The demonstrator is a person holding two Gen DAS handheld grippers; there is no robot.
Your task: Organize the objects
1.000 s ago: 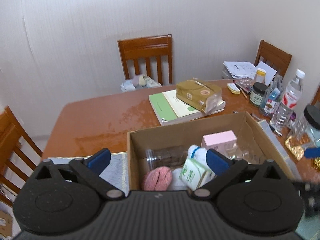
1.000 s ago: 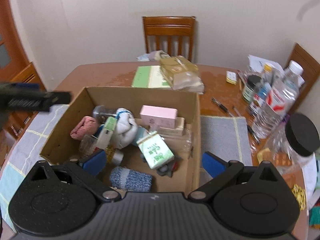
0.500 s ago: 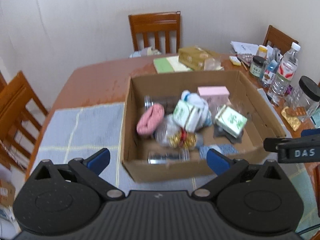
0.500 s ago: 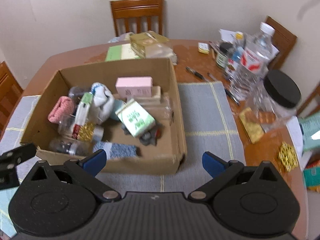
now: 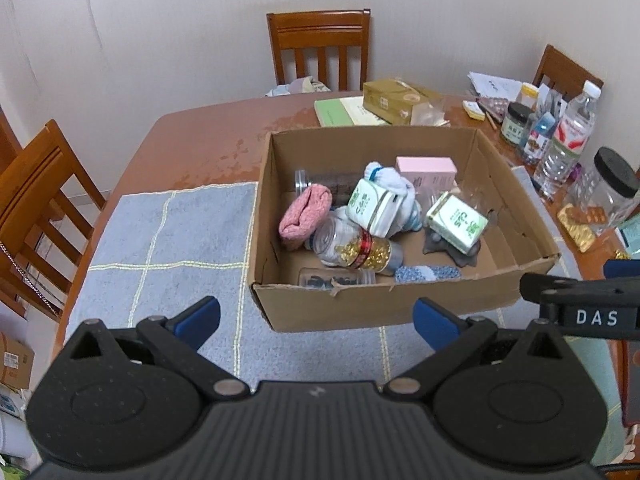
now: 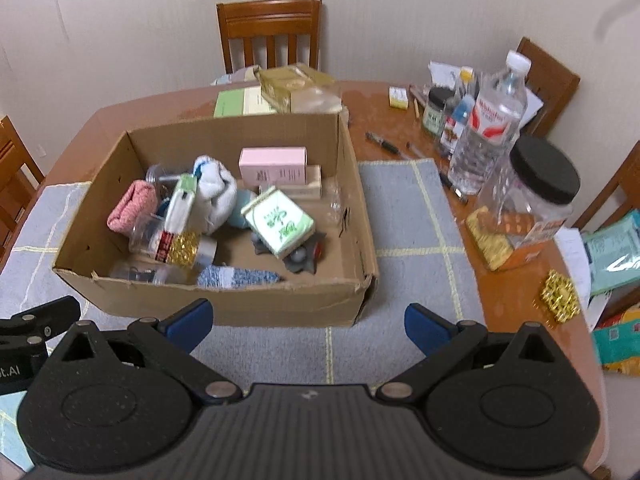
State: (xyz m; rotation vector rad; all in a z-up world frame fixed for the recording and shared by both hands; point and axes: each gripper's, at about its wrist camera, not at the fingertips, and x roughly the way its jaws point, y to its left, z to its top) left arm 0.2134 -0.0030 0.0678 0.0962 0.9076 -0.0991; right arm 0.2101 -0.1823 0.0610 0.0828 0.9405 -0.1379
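Open brown cardboard box (image 5: 384, 304) stands on grey checked cloth mat (image 5: 168, 236) on brown wooden desk (image 5: 200, 136). Inside box: pink knitted roll (image 5: 306, 216), two green-white cartons (image 5: 458, 222), pink flat carton (image 5: 426, 168), clear jar with gold band (image 5: 356, 246), blue-white sock (image 5: 426, 273). Left tool (image 5: 316, 320) spread wide, holds nothing, near front wall of box. Right tool (image 6: 308, 322) also spread wide, empty, near front wall. Clear jar with black lid (image 6: 532, 196) on desk, right of box.
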